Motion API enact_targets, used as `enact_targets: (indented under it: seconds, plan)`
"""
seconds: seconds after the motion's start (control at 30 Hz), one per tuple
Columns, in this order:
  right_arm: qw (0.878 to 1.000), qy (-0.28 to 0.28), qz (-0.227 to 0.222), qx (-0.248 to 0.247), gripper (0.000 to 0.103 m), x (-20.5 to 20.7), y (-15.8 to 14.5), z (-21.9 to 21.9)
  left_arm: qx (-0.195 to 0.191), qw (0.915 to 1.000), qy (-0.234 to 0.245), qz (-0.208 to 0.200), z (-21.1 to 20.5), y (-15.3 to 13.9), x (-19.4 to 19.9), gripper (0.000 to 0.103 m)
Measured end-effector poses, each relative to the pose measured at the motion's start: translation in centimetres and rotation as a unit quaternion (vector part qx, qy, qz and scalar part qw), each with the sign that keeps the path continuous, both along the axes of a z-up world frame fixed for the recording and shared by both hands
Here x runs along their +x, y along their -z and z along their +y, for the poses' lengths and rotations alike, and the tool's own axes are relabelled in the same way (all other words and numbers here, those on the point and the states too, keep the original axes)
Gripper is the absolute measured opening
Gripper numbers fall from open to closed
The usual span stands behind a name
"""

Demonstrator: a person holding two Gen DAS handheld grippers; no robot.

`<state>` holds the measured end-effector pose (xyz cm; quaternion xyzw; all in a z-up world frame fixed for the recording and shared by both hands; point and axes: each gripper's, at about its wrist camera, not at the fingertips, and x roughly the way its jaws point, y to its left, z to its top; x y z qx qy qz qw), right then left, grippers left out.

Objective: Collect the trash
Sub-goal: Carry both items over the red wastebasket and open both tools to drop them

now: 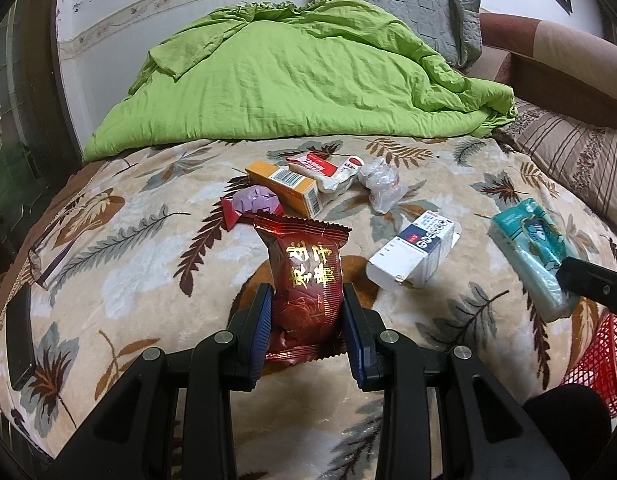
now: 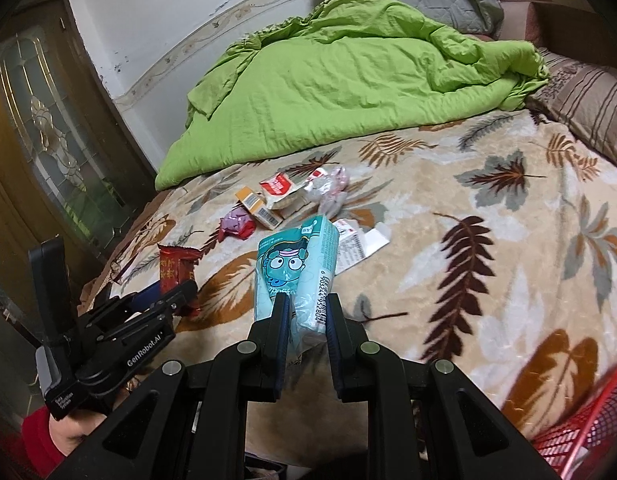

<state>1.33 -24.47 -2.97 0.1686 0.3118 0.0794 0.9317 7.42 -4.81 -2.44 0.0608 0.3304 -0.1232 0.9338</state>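
My left gripper (image 1: 306, 300) is shut on a dark red snack packet (image 1: 304, 276) with gold characters, held upright above the leaf-patterned blanket (image 1: 148, 280). My right gripper (image 2: 306, 310) is shut on a teal tissue pack (image 2: 294, 276) with a cartoon face, lifted off the bed. From the left wrist view that tissue pack (image 1: 528, 248) shows at the right with a black finger on it. More trash lies further back: an orange box (image 1: 286, 188), a purple and red wrapper (image 1: 252, 206), a white and red packet (image 1: 320, 168), crumpled clear plastic (image 1: 382, 184) and an open white carton (image 1: 416, 256).
A red mesh basket (image 2: 580, 432) stands at the bed's near right edge. A green quilt (image 1: 288, 76) covers the far half, with pillows behind it. Glasses (image 1: 48, 256) and a dark phone (image 1: 18, 340) lie at the left edge. A wooden door (image 2: 48, 128) is on the left.
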Motion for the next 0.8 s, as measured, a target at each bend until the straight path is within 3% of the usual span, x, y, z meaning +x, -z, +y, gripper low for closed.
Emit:
enact_targets:
  seconds: [0.23, 0.43, 0.6, 0.8]
  plan:
    - [0.999, 0.046, 0.005, -0.027, 0.019, -3.1, -0.7, -3.7, -0.005, 0.9991, 0.043, -0.004, -2.3, -1.1, -1.8, 0.032]
    - [0.994, 0.109, 0.021, -0.023, 0.019, -7.4, -0.5, -8.8, -0.015, 0.9927, 0.119, 0.003, -6.6, -2.4, -4.1, 0.032]
    - [0.986, 0.161, 0.037, -0.013, 0.019, -11.1, -0.4, -13.0, -0.037, 0.9804, 0.192, 0.024, -10.9, -3.6, -6.3, 0.032]
    - [0.975, 0.210, 0.065, -0.017, 0.019, -16.0, 0.0, -17.2, -0.035, 0.9619, 0.270, 0.021, -16.9, -4.8, -10.0, 0.032]
